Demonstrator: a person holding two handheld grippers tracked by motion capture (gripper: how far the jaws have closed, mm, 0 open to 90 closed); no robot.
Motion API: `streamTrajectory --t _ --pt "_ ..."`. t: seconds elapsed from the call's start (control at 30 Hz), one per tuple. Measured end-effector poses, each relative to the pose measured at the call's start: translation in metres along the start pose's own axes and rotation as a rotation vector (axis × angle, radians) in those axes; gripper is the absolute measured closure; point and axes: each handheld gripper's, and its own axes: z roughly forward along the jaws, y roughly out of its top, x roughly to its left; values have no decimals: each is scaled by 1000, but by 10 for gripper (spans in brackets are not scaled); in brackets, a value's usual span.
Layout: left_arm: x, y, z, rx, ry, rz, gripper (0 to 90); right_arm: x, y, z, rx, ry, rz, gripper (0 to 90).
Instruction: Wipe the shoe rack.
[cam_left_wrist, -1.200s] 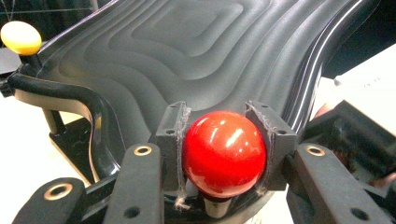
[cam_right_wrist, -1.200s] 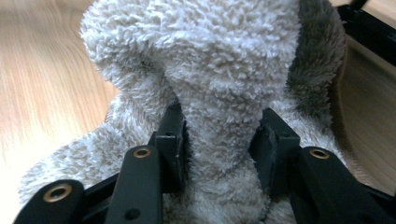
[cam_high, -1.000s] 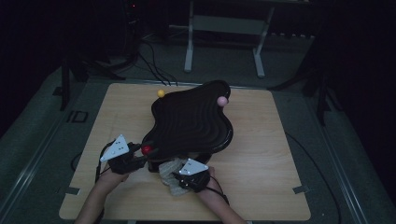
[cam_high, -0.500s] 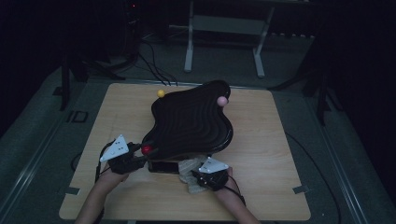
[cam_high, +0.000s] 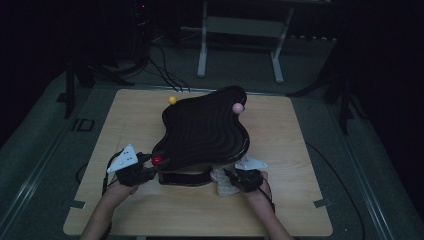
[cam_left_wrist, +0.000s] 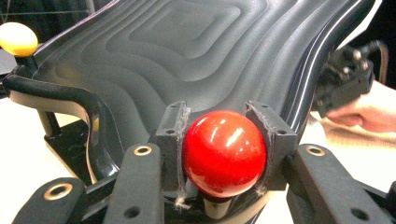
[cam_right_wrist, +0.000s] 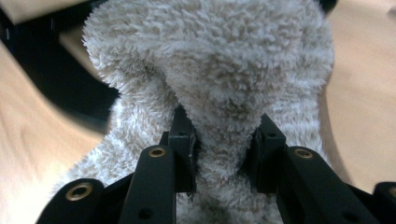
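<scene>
A pale wooden table (cam_high: 150, 210) carries a large black tray (cam_high: 205, 132) with a rippled, wavy surface, raised on a dark base and tipped so that its far edge stands higher than the near one; its long axis runs from the near left corner toward the far right. Three knobs stick out around its rim: a yellow knob (cam_high: 172, 100) at the far left, a pink knob (cam_high: 238, 107) at the far right, and a red knob (cam_high: 157, 160) at the near left corner. The left gripper (cam_high: 145, 170) sits at that near left corner with its jaws clamped on the red knob (cam_left_wrist: 224, 151), the pads pressing its sides, the forearm coming straight in from the near edge. The right gripper (cam_high: 235, 181) lies just in front of the tray's near right edge, pointing left and away from the person, jaws squeezed on a fold of a fluffy beige cloth (cam_right_wrist: 219, 93); they have just been closing further on that fold. The cloth (cam_high: 223, 182) rests on the table just below the tray's near rim, so the tray surface lies up and ahead of the right gripper, and that hand looks nearest for wiping it while the left steadies the tray.
</scene>
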Motion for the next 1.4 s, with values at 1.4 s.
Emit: streamTrajectory --t 1.4 --pt "-3 0 0 3 23 8 598 43 -11 14 11 105 -22 686"
